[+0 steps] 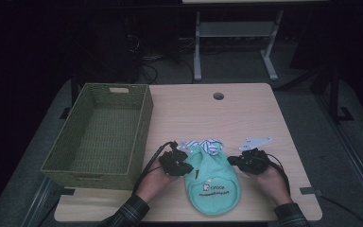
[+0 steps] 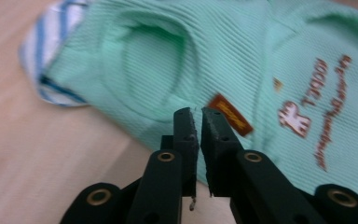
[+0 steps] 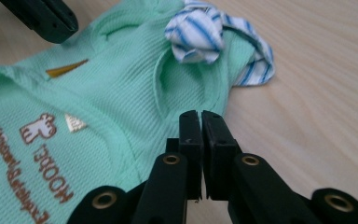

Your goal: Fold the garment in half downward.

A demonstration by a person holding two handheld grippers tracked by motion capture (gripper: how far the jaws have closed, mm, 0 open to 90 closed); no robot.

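Note:
A small mint-green garment (image 1: 212, 182) with brown print lies flat near the table's front edge; its blue-striped white part (image 1: 208, 144) is bunched at the far end. My left gripper (image 1: 188, 167) rests at the garment's left side and my right gripper (image 1: 232, 161) at its right side. In the left gripper view the jaws (image 2: 198, 114) stand almost together with only a thin slit, tips over the green cloth (image 2: 168, 60), nothing visible between them. In the right gripper view the jaws (image 3: 200, 116) are together beside the garment's edge (image 3: 112, 102), with the striped part (image 3: 198, 37) beyond.
An olive woven basket (image 1: 146, 113) stands on the left of the wooden table (image 1: 208, 113), with nothing in it. A cable hole (image 1: 218, 96) sits near the far edge. A white desk frame (image 1: 236, 42) stands on the floor behind.

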